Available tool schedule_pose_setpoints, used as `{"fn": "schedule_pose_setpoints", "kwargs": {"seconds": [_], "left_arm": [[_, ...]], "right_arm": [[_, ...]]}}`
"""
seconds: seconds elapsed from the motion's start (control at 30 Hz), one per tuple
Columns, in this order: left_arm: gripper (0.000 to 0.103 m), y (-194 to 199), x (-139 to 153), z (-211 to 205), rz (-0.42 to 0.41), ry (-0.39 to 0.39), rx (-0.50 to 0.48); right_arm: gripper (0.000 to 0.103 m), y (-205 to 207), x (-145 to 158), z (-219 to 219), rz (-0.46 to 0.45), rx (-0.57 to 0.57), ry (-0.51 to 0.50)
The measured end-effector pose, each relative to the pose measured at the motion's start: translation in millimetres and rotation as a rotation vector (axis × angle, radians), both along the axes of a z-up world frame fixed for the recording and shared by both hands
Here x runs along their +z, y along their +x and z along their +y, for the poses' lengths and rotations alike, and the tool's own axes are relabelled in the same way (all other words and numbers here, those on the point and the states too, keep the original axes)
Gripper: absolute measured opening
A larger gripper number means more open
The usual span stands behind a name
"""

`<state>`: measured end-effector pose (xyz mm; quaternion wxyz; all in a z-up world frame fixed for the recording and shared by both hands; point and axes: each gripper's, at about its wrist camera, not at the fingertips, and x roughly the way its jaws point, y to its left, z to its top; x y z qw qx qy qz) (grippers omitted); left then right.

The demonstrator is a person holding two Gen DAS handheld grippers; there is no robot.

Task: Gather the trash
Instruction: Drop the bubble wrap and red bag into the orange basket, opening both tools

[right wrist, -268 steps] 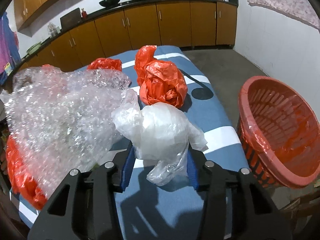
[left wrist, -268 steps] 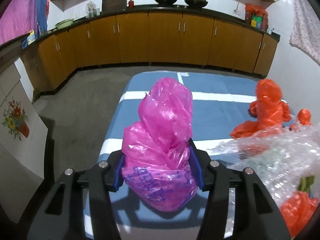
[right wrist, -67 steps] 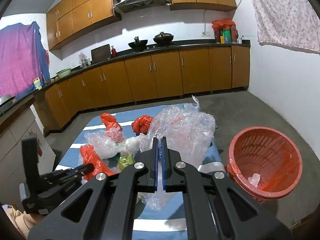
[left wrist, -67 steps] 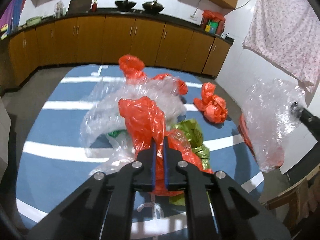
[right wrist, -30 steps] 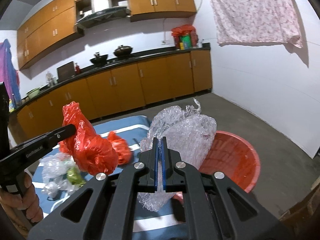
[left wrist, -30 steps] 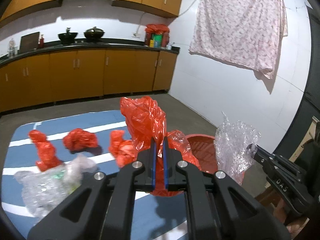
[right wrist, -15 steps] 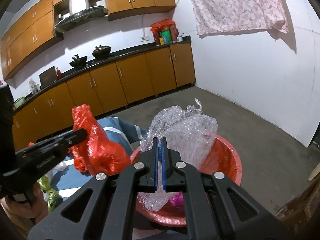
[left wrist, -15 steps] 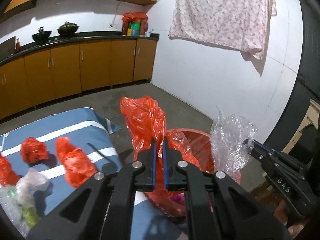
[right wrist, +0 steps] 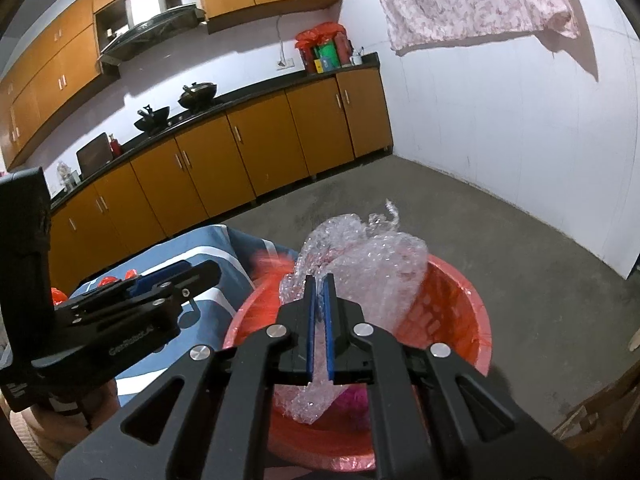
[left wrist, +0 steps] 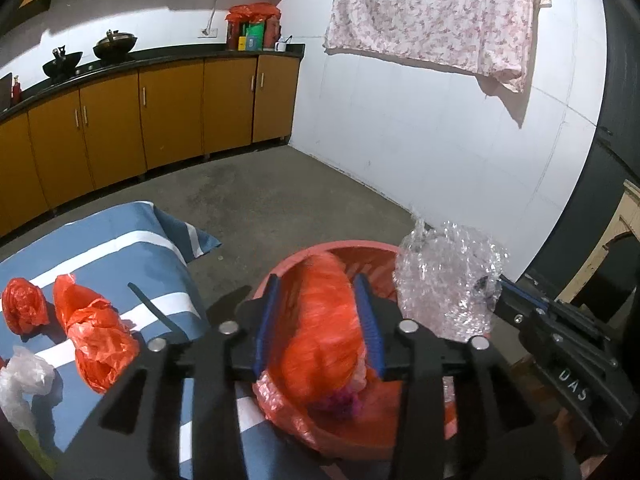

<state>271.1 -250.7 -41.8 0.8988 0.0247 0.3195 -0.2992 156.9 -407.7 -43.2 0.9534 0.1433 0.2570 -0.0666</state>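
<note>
Left gripper (left wrist: 318,316) jaws gaping wide, blurred orange bag (left wrist: 320,328) seemingly dropping into red basket (right wrist: 460,312); right gripper (right wrist: 319,320) pinching bubble wrap (right wrist: 360,264) above it

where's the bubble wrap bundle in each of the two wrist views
Left wrist view: the bubble wrap bundle sits right of center, above the red basket's far rim, held by the right gripper.
Right wrist view: it is at center, pinched between the blue fingers, over the basket.
Shared landmark: the red basket.
</note>
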Motion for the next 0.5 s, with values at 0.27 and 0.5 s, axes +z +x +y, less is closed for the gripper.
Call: {"fn": "schedule_pose_setpoints", "kwargs": {"seconds": [0.27,0.5], "left_arm": [[0.058,-1.9,4.7,30.9,0.012,-0.012,0.090],[0.070,-23.5,30.5,73.6,-0.047,-0.036,0.155]], "right_arm": [[0.060,-25.9,3.1,-3.1,-0.034,-0.059,-0.001],[0.060,-37.3,12.1,-2.1,-0.044,-0.081,-0.003]]}}
